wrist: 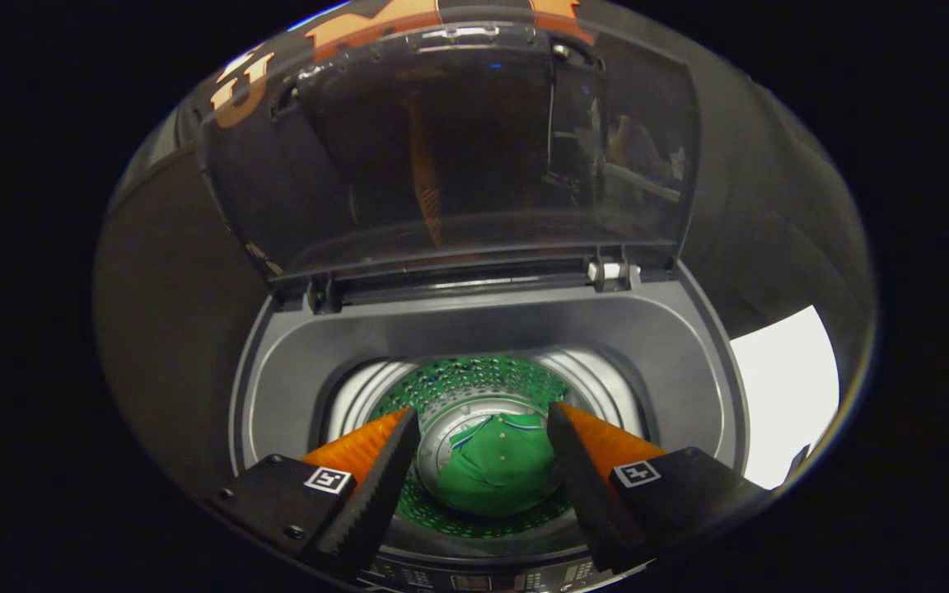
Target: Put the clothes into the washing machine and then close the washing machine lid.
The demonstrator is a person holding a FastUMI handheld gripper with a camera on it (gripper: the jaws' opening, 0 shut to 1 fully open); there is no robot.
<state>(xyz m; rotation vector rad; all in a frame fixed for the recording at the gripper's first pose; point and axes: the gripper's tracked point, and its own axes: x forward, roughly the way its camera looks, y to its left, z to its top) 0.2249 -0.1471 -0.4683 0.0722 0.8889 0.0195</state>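
A grey top-loading washing machine (672, 346) fills the gripper view, its dark see-through lid (450, 148) standing upright at the back on its hinges. Down in the steel drum (359, 395) lies a green garment (495, 473) with a collar and buttons, resting on the drum's bottom. My gripper (483, 428) hovers over the drum mouth, open, its fingers wide apart with nothing between them. The garment lies well below and between the fingertips, apart from them.
The machine's control panel (491, 581) runs along its near edge just under the fingers. A bright white surface (783, 395) lies to the right of the machine. Dark booth cloth surrounds the machine on the left and behind.
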